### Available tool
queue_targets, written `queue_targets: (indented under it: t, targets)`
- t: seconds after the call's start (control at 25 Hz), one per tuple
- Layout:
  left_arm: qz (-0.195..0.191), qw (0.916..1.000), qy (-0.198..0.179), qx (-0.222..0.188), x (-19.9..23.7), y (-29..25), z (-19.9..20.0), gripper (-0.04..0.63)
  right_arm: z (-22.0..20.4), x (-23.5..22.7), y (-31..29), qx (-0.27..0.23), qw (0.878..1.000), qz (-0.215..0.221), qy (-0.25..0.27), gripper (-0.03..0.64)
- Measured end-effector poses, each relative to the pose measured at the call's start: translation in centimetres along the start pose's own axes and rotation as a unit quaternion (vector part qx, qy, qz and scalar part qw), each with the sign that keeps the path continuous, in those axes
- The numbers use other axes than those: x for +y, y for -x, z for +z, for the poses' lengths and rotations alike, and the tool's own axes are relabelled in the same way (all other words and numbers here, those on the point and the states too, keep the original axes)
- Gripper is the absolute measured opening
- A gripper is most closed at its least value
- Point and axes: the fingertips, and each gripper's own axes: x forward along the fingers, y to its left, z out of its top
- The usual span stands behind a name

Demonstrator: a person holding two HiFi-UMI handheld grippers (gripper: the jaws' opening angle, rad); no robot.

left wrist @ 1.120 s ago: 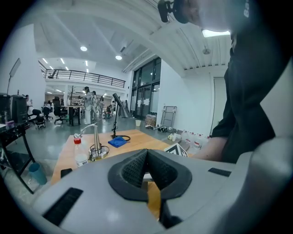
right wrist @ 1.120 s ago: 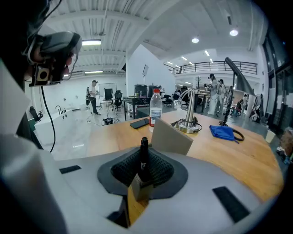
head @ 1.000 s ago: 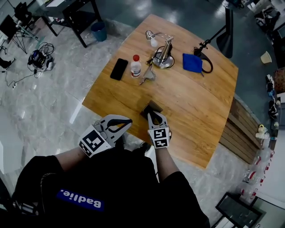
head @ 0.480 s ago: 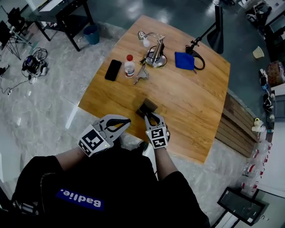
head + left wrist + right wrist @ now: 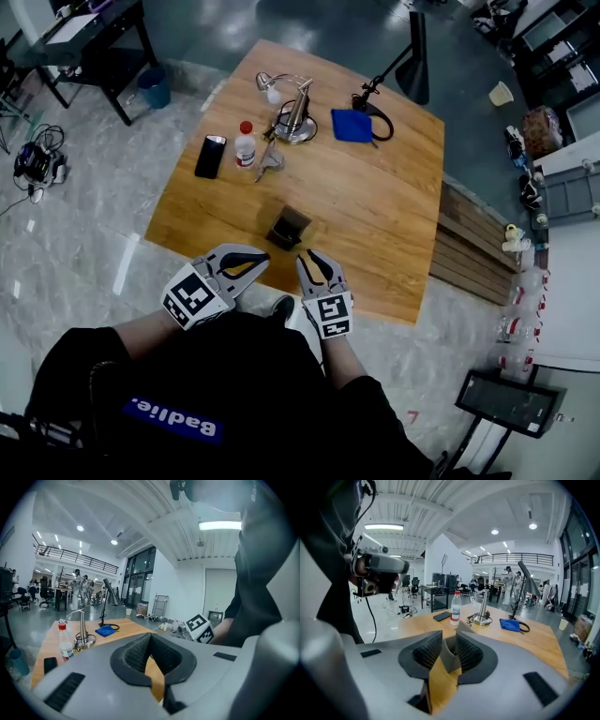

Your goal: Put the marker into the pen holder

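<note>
- Right gripper view: the right hand-held gripper (image 5: 449, 641) has its jaws apart with nothing pinched. The grey pen holder (image 5: 449, 657) shows right in the gap between them.
- Left hand-held gripper (image 5: 150, 635) has its jaw tips together and empty, hanging by the worktop's (image 5: 375, 206) front edge.
- Head view: the pen holder stands on the worktop near that edge, just beyond the right hand-held gripper.
- Can't pick out the marker in any view.

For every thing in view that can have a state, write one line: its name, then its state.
Left hand-held gripper: shut, empty.
Right hand-held gripper: open, empty.
Pen holder: upright, not gripped.
Bottle: upright, capped.
Phone: lying flat, screen dark.
</note>
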Motion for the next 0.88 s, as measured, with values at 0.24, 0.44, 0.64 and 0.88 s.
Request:
queue_targets:
  t: [0.24,0.44,0.64,0.88]
  targets:
    - [-0.026,0.9996,-0.005,-0.007,-0.7,0.0,0.0,0.009,4.3,2.7,3.5,-0.065,0.997,0.020,-0.045,0.074]
    - [-0.041,0.9990,-0.008,-0.018,-1.2,-0.1,0.7,0.009,8.8,4.5,6.3,-0.139,0.987,0.058,-0.061,0.074]
    - [-0.059,0.9966,-0.038,-0.043,-2.2,-0.1,2.1,0.009,11.4,5.9,7.4,-0.185,0.978,0.086,-0.049,0.007]
    - [-0.054,0.9970,-0.042,-0.038,-2.1,-0.2,2.0,0.009,10.8,6.2,7.0,-0.177,0.979,0.095,-0.045,0.006]
